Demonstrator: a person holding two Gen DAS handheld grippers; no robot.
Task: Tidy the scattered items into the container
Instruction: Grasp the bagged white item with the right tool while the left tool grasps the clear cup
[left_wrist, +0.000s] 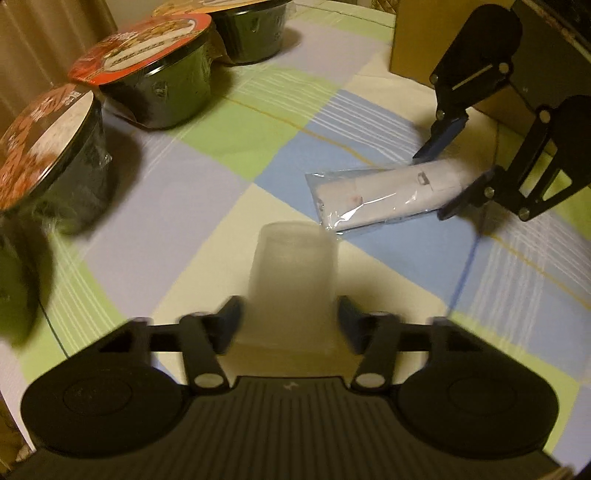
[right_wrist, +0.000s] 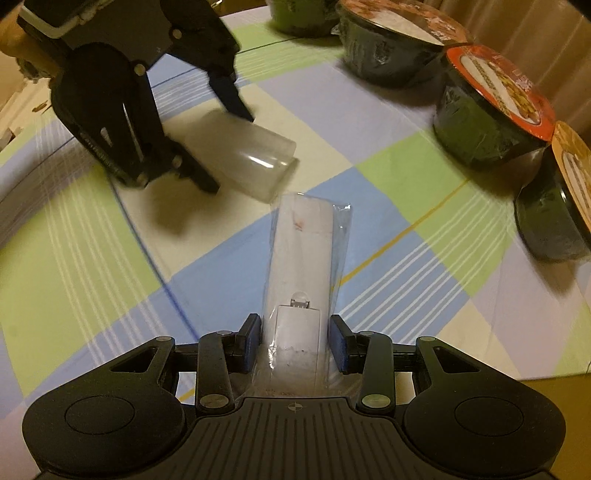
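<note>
Your left tongs (left_wrist: 290, 325) pinch a translucent plastic cup (left_wrist: 293, 273), which lies on its side just above the checked cloth (left_wrist: 207, 206) on the tabletop. Your right tongs (right_wrist: 295, 341) are pressed on a white item in a clear plastic bag (right_wrist: 303, 266), also resting on the cloth, its far end near the cup's mouth. Several noodle bowls (left_wrist: 155, 85) stand at the side, and a cardboard box (left_wrist: 413, 40) is behind.

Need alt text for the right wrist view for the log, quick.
The right gripper straddles a white item in a clear plastic bag lying on a checked cloth. To its left, the left gripper straddles a translucent cup; lidded black bowls line the right edge.
</note>
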